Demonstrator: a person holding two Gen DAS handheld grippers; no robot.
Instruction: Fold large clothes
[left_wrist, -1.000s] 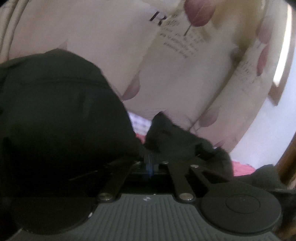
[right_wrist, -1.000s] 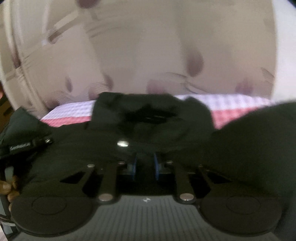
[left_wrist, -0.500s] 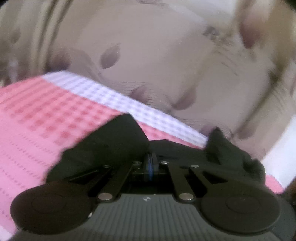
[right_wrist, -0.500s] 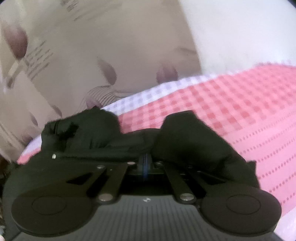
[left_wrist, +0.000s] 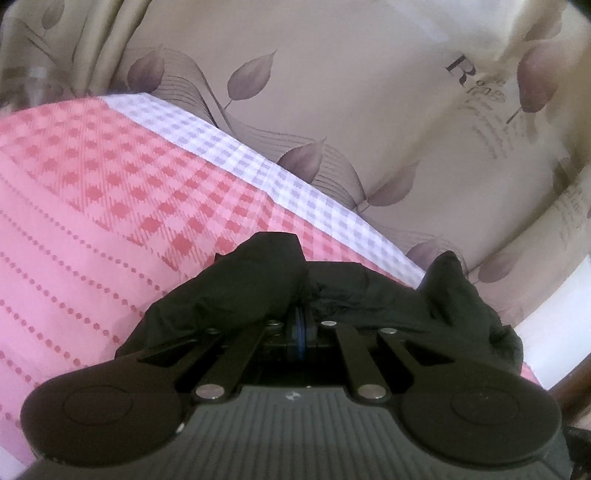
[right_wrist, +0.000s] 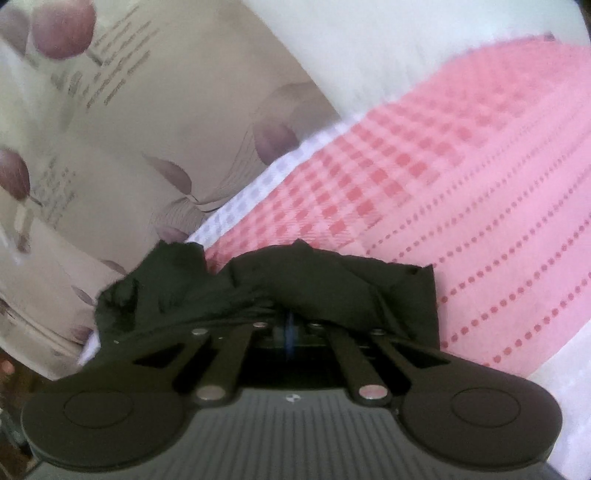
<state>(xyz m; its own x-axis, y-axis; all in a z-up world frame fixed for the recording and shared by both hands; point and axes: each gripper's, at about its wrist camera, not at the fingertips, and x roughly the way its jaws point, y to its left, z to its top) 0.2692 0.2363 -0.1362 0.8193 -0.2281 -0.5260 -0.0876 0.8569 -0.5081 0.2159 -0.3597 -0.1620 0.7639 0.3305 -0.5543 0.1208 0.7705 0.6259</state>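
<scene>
A black garment (left_wrist: 255, 288) is bunched over the fingers of my left gripper (left_wrist: 303, 321), whose blue pads are pressed together on its cloth. It drapes left and right of the jaws and rises to a peak at the right. In the right wrist view the same black garment (right_wrist: 332, 284) is heaped over my right gripper (right_wrist: 289, 325), which is shut on a fold of it; the fingertips are buried in cloth. Both grippers hold the garment just above a pink checked bedsheet (left_wrist: 110, 206).
The pink sheet (right_wrist: 498, 221) has a white-and-lilac checked border (left_wrist: 295, 184) along its far edge. Behind it hangs a beige curtain (left_wrist: 351, 92) with purple leaves and lettering. A white wall (right_wrist: 388, 44) shows at upper right, and a brown wooden edge (left_wrist: 576, 384) at lower right.
Both grippers swung away from the piled garment toward the bed's far edge, each pulling black cloth with it. The right jaws, slightly apart a second ago, have closed on the cloth.
</scene>
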